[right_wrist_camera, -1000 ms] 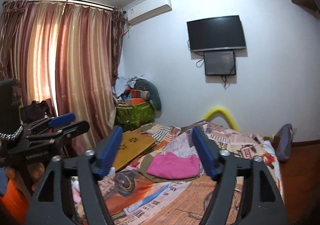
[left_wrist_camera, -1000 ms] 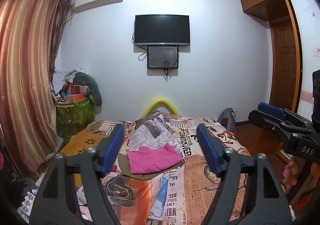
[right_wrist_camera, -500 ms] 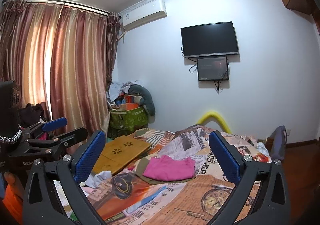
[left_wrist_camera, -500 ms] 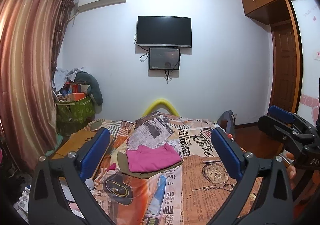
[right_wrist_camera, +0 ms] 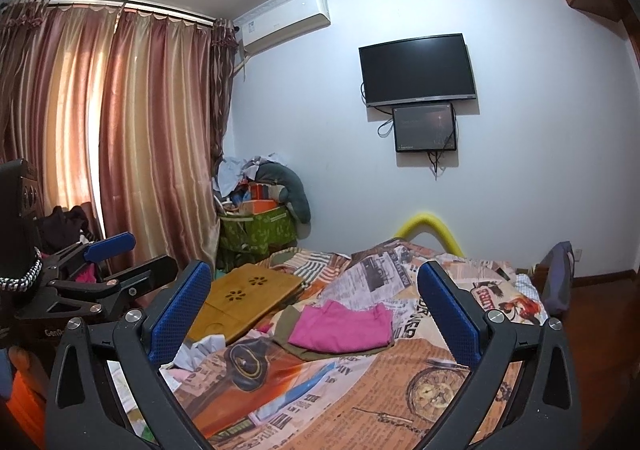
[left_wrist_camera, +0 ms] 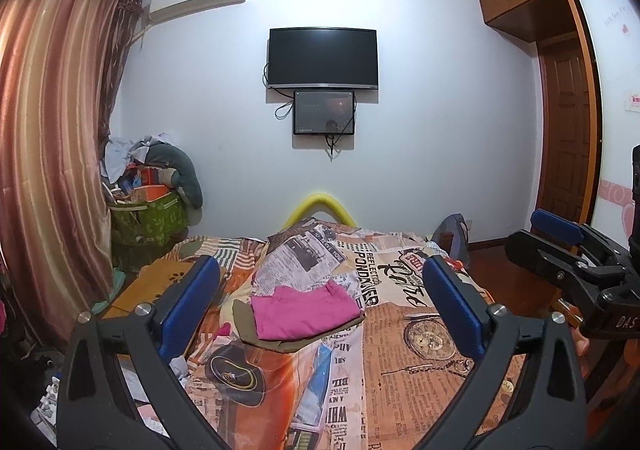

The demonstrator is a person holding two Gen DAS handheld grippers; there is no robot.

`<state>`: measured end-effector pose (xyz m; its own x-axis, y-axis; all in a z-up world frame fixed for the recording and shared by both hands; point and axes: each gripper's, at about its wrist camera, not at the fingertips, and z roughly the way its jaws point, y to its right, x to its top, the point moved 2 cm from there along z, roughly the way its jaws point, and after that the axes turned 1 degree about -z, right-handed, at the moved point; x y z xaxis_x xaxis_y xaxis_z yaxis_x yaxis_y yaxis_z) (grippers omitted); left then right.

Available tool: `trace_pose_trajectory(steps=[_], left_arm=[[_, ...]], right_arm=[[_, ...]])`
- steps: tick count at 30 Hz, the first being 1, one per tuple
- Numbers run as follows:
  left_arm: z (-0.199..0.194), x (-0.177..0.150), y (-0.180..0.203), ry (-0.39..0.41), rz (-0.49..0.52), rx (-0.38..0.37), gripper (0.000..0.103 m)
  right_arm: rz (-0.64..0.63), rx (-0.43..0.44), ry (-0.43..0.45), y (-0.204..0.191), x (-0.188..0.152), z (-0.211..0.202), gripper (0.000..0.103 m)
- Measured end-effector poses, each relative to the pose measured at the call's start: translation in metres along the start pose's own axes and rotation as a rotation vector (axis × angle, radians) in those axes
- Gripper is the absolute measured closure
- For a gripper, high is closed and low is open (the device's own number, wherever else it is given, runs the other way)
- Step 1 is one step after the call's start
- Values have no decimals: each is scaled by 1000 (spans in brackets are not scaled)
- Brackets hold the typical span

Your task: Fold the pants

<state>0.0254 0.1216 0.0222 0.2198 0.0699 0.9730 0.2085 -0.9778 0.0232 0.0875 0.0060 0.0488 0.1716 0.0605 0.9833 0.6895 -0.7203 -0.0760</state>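
Pink folded pants (left_wrist_camera: 305,312) on bed (left_wrist_camera: 420,354), well beyond both open jaws

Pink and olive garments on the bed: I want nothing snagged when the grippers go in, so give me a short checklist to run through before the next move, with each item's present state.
1. Left gripper jaws wide, nothing between them after just opening: ok.
2. Right gripper jaws wide and empty, also just opened: ok.
3. Pink garment lies folded on top of the olive garment: ok.
4. Which piece is the pants to fold: cannot tell.
5. Bedspread bare in front of the stack for laying cloth out: ok.
6. Wooden lap tray rests beside the stack, near its left edge: not ok.
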Motion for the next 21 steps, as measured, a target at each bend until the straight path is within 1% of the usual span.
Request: trace_pose_trajectory(steps=[21], left_arm=[[4,-4,4,-14,14,-11,1]], right_arm=[[11,-4,-35,0,-5,2,0]])
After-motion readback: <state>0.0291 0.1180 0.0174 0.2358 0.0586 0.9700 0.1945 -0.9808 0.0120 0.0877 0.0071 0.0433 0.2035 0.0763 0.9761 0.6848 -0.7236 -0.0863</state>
